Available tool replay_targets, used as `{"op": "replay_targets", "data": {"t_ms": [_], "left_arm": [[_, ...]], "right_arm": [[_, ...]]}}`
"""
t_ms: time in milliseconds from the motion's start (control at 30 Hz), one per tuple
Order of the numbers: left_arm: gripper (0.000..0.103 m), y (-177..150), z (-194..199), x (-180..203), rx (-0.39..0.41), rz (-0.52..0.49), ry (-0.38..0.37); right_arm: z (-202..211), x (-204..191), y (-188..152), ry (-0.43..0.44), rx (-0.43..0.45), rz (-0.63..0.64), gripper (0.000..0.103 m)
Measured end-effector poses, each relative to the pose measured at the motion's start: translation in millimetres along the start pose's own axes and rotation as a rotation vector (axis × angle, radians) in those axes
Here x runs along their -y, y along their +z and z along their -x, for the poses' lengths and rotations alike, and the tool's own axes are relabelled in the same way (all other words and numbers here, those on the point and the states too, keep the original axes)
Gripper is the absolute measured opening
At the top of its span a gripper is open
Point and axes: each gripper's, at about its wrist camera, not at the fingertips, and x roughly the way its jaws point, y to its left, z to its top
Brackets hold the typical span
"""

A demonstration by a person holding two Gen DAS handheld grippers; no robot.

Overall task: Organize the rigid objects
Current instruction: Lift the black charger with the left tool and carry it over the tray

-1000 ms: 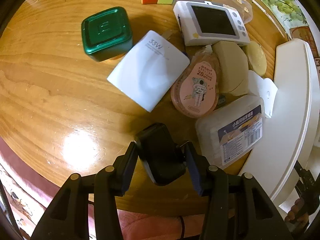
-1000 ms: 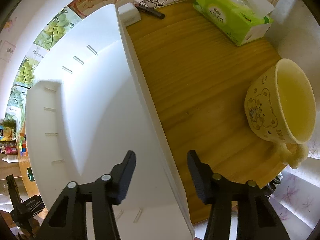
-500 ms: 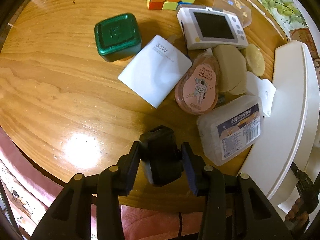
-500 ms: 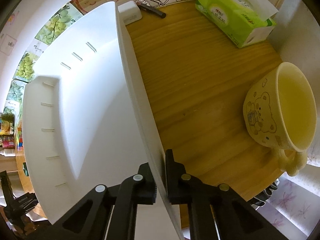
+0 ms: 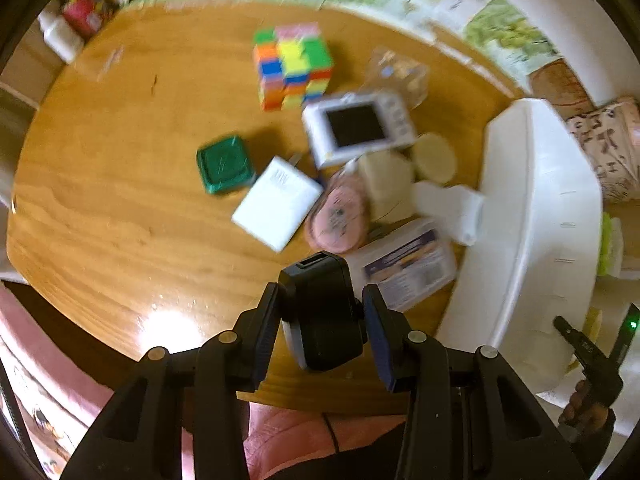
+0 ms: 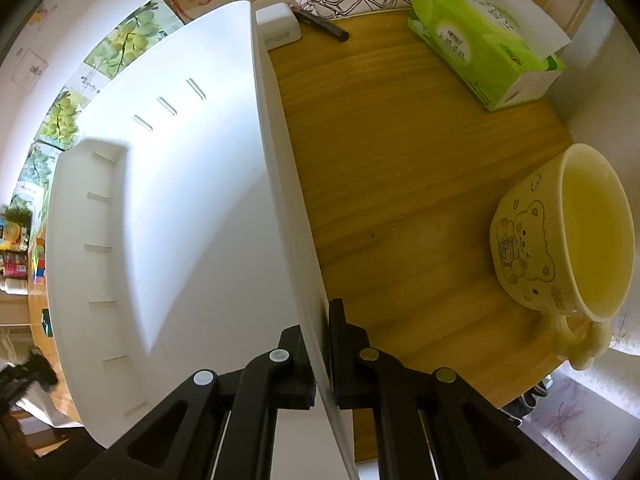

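Left gripper [image 5: 322, 322] clamps the black charger [image 5: 322, 312] above the tabletop [image 5: 120, 184]; right gripper [image 6: 320, 344] pinches the white bin [image 6: 280, 200] wall.

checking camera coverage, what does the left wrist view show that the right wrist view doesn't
Only the left wrist view: the left gripper shut on a black boxy charger, plus a multicoloured puzzle cube and a green square lidded tin.

Only the right wrist view: the right gripper clamped on the bin wall, a cream bear-print mug and a green tissue pack.

Both: the white plastic bin on the round wooden table.
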Motion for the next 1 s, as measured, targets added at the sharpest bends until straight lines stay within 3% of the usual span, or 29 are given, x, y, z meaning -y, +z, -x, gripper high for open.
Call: {"op": "replay_targets", "data": {"t_ms": [433,700,1000], "left_arm": [[0.044,9.4,59.5,69.6,0.167,-0.239,-0.054],[0.044,4.8,63.6,114.9,0.170,-0.352,-0.083],[0.045,-3.7,47.9,152.8,0.116,-0.444,-0.113]], "right_arm": [[0.5,-8.5,4.5,0.001,-0.001,0.038,0.005],[0.3,-12.8,4.8,0.003,-0.003,0.058,0.005],[-2.2,-18.1,3.2,-0.004,-0.022,0.081,0.005]]}}
